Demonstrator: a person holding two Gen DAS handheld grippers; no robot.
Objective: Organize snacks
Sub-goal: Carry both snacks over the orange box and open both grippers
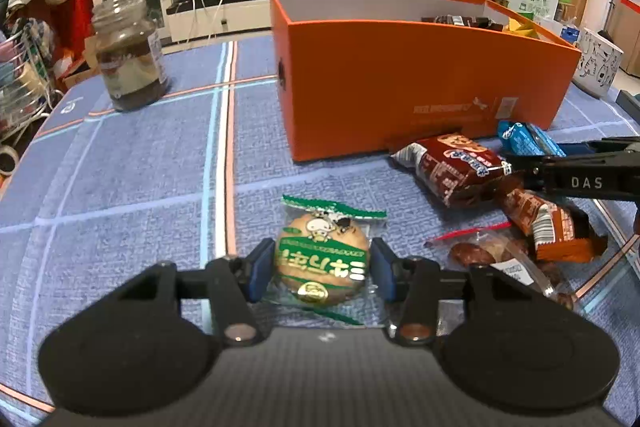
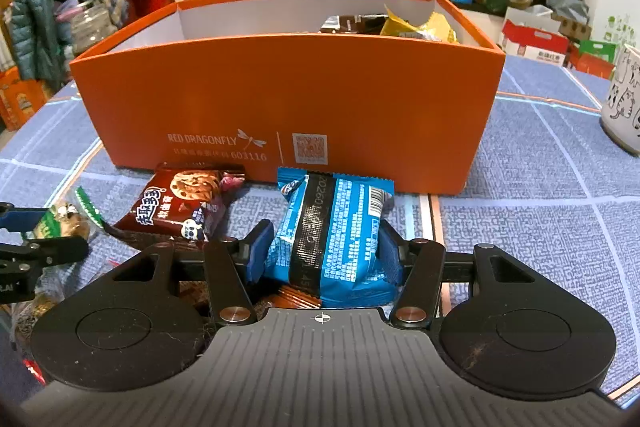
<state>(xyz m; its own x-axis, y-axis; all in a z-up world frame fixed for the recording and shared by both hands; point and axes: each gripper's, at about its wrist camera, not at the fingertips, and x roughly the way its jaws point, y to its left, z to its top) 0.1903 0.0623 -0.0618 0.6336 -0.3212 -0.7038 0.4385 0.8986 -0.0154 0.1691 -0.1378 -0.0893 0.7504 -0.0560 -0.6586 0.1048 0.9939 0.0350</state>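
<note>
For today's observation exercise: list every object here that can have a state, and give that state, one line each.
Orange box: lid off, partly filled.
Green cookie packet: sealed, between the left gripper pads.
Blue snack packet: sealed, between the right gripper pads.
Brown cookie packet: sealed, lying on the table.
Glass jar: upright, partly filled.

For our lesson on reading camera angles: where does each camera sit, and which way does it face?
Left wrist: on the left gripper, low over the table, facing the orange box; its jaws flank a green biscuit packet.
Right wrist: on the right gripper, facing the box's printed side; its jaws flank a blue packet.
Shared: box, brown cookie packet, each other's gripper.
</note>
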